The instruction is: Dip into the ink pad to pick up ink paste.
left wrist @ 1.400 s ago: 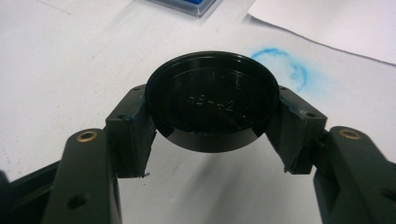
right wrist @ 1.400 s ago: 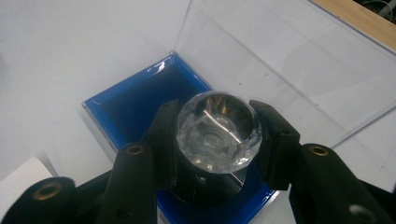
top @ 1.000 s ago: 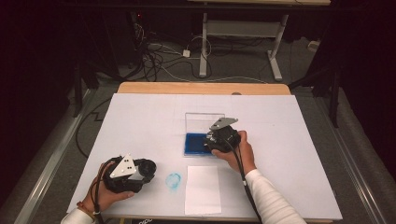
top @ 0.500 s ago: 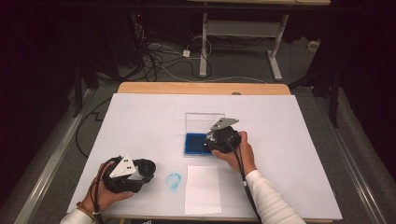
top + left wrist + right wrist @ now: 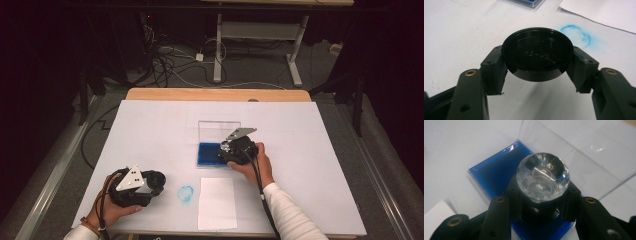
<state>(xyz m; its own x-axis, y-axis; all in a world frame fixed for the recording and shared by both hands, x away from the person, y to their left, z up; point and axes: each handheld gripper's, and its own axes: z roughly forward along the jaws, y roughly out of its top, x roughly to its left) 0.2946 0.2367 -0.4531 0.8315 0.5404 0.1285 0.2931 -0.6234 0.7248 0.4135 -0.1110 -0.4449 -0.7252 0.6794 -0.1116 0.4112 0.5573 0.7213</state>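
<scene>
The left gripper point(image 5: 537, 75) squeezes a round black plastic cap point(image 5: 537, 58) between its two jaws. The right gripper point(image 5: 541, 202) pinches a black stamp with a clear faceted knob point(image 5: 542, 177) between its jaws, right above the blue ink pad in a clear case point(image 5: 491, 173).

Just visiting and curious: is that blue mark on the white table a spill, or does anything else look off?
Yes, a blue ring-shaped smudge stains the table beside the paper, like ink from the blue pad. The left hand-held gripper holds a black cap near it. Nothing else looks odd.
</scene>
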